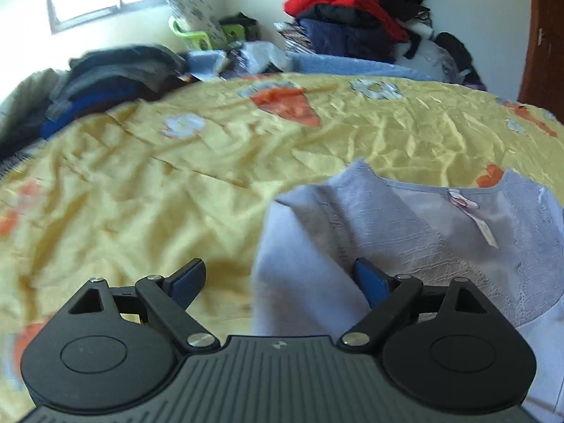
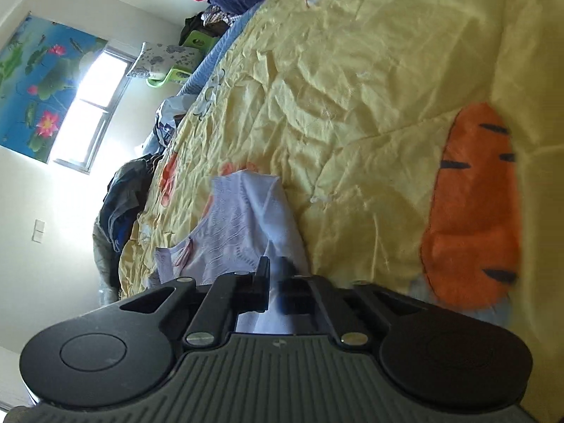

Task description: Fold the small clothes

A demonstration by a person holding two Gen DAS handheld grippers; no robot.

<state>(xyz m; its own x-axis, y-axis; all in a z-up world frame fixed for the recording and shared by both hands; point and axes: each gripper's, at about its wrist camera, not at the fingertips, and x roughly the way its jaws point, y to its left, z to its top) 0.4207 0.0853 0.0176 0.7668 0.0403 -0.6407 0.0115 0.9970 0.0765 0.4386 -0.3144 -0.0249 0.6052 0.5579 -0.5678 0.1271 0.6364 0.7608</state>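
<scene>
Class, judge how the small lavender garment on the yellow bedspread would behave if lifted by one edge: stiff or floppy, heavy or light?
The lavender garment probably hangs limp: its fabric already folds and drapes. It looks thin and lacy, so likely light. The right gripper appears closed on one edge; the rest would likely sag toward the bedspread.

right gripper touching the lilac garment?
Touching. In the right wrist view the right gripper has its jaws closed on a fold of the lilac garment, with cloth running between them; the yellow bedspread lies beneath.
</scene>
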